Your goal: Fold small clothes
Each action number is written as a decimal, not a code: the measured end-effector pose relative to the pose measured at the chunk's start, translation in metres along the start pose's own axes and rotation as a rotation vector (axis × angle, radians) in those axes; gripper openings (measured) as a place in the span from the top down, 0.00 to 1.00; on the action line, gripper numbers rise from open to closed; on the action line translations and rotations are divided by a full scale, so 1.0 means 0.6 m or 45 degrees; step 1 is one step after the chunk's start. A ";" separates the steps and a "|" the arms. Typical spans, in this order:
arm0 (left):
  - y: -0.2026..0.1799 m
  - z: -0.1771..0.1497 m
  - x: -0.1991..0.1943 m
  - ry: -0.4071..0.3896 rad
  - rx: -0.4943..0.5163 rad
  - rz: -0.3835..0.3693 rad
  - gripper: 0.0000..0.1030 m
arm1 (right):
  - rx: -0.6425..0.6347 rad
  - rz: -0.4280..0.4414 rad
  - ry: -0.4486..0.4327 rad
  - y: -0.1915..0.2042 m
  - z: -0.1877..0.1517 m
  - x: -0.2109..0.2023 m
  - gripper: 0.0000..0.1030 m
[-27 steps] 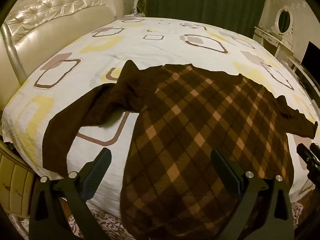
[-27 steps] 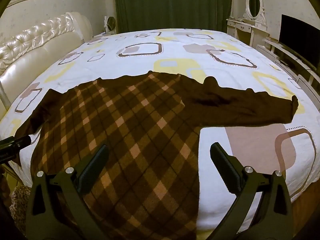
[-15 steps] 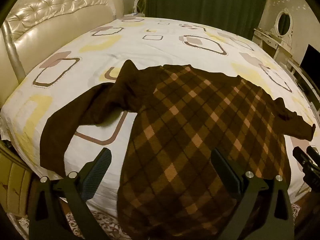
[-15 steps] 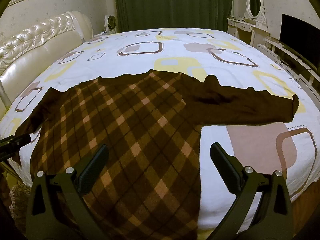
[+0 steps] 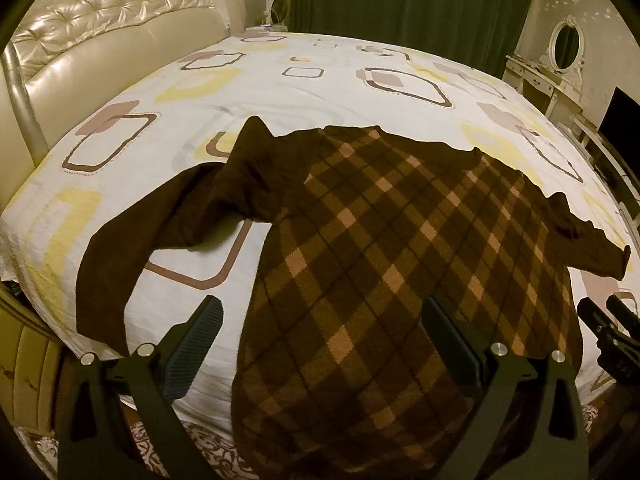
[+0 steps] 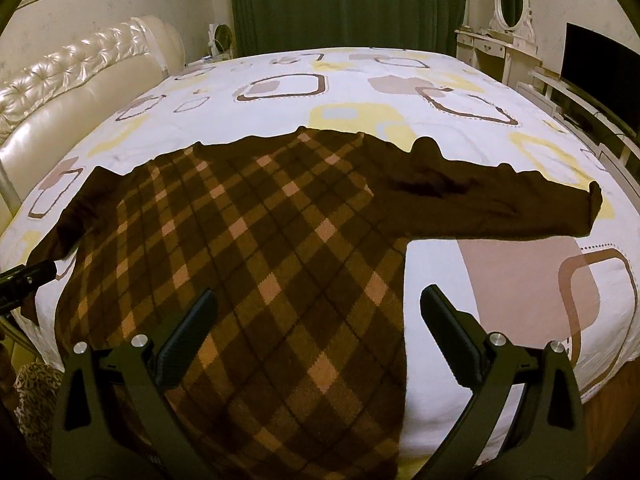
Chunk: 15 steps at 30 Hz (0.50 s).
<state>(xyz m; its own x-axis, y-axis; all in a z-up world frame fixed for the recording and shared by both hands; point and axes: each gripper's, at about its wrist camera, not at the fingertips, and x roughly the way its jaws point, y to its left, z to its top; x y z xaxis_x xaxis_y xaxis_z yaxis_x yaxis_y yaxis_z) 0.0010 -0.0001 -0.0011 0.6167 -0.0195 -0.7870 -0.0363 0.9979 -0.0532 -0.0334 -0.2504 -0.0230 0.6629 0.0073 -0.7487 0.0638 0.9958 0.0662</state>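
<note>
A brown sweater (image 5: 384, 248) (image 6: 256, 240) with a tan diamond check lies spread flat on the bed, its hem hanging over the near edge. One plain brown sleeve (image 5: 160, 224) lies crumpled and bent toward the bed's left edge. The other sleeve (image 6: 500, 204) stretches straight out to the right. My left gripper (image 5: 322, 320) hovers open above the sweater's lower left side, holding nothing. Over the lower right side my right gripper (image 6: 320, 312) stands open and empty too. Each gripper shows at the edge of the other's view.
The bed (image 5: 328, 92) (image 6: 400, 92) wears a white sheet with yellow and brown squares. A padded cream headboard (image 5: 100, 48) runs along the left. Green curtains (image 6: 344, 4), a white dressing table with an oval mirror (image 6: 508, 28) and a dark screen (image 6: 600, 60) stand beyond.
Both views have shifted slightly, showing a little more of the sweater's hanging hem. The sweater itself lies as before and both grippers stay open.
</note>
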 end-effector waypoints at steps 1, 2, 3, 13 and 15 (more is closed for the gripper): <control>0.001 0.000 0.000 -0.001 -0.002 -0.001 0.04 | 0.001 -0.001 0.001 0.001 -0.001 0.001 0.02; 0.001 -0.001 0.001 -0.001 0.001 0.005 0.04 | 0.002 0.000 0.001 -0.001 -0.002 0.002 0.02; 0.001 -0.001 0.000 -0.005 0.005 0.006 0.04 | 0.002 0.000 0.002 -0.001 -0.001 0.002 0.02; 0.000 -0.003 0.004 -0.002 0.023 0.029 0.04 | 0.002 0.000 0.004 -0.001 -0.002 0.003 0.02; 0.000 -0.004 0.005 0.002 0.031 0.041 0.04 | 0.004 0.001 0.001 -0.002 -0.002 0.003 0.02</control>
<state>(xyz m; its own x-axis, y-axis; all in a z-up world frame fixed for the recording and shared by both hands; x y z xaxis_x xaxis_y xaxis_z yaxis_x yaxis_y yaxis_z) 0.0010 -0.0003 -0.0051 0.6145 0.0129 -0.7888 -0.0368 0.9992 -0.0124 -0.0328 -0.2513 -0.0252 0.6625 0.0083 -0.7490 0.0657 0.9954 0.0691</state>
